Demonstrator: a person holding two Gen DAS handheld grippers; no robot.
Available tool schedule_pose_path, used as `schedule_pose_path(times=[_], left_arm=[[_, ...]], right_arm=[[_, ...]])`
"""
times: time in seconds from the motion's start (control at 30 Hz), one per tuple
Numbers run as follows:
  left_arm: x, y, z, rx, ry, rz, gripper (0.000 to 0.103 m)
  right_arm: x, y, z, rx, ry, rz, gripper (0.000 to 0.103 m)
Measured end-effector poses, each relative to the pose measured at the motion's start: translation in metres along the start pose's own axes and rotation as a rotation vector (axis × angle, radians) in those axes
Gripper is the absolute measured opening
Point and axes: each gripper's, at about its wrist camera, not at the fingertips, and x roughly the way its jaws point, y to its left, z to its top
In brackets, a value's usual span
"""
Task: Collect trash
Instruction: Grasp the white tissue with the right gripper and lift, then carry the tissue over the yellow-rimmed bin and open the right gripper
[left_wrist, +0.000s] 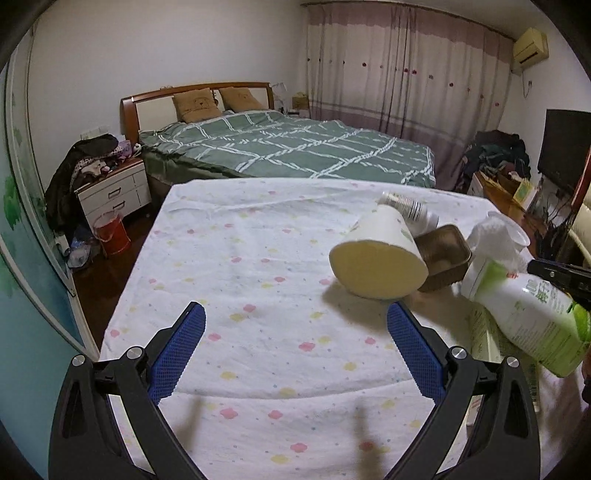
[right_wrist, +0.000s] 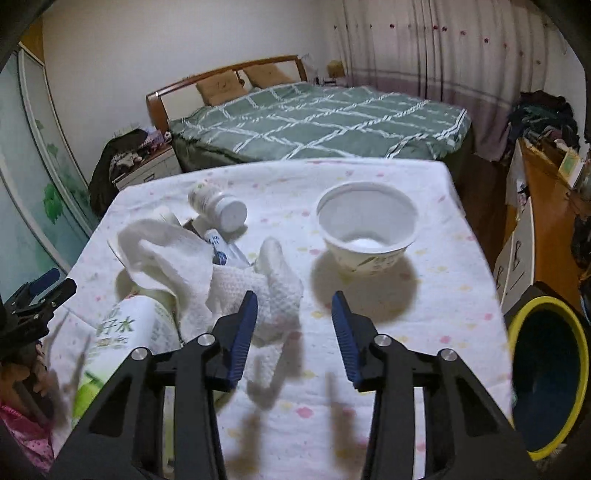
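Inspector: Blue-padded right gripper (right_wrist: 294, 314) hangs over the table (right_wrist: 424, 369), jaws apart, empty. Left gripper (left_wrist: 295, 325), likewise spread and empty.

Clerk: Nearest trash?

Inspector: Crumpled paper towel (right_wrist: 258, 291), just left of the right gripper's left finger, lower centre of frame. White cup (right_wrist: 365, 229) stands upright ahead and slightly right, mouth up. Yellow-rimmed bin (right_wrist: 546, 376) at lower right.

Clerk: Judgement?

Inspector: Right hand is nearer both; a forward reach likely suits the cup.
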Motion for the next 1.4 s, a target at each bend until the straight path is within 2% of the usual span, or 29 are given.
schedule_pose_path(times=[0.07, 0.1, 0.13, 0.2, 0.5, 0.83, 1.4], left_arm=[[0.003, -0.003, 0.000, 0.008, 0.012, -0.003, 0.097], [0.003, -0.005, 0.000, 0.014, 0.013, -0.003, 0.097], [0.003, -0.005, 0.000, 0.014, 0.012, -0.004, 0.097], [0.003, -0.004, -0.001, 0.012, 0.013, -0.006, 0.097], [0.007, -0.004, 0.001, 0.007, 0.031, -0.012, 0.097], [0.009, -0.002, 0.002, 0.005, 0.039, -0.014, 0.097], [0.015, -0.001, 0.002, 0.003, 0.057, -0.012, 0.097]], right_arm=[[0.005, 0.002, -0.003, -0.004, 0.009, -0.007, 0.027], [0.007, 0.003, -0.003, -0.006, 0.014, -0.009, 0.011], [0.009, 0.004, -0.004, -0.006, 0.019, 0.000, 0.006], [0.008, 0.005, -0.005, -0.005, 0.008, 0.008, 0.004], [-0.033, 0.007, 0.016, 0.028, -0.110, 0.075, 0.003], [-0.123, 0.008, 0.056, 0.020, -0.344, 0.076, 0.003], [-0.193, -0.016, 0.074, 0.037, -0.478, 0.036, 0.003]])
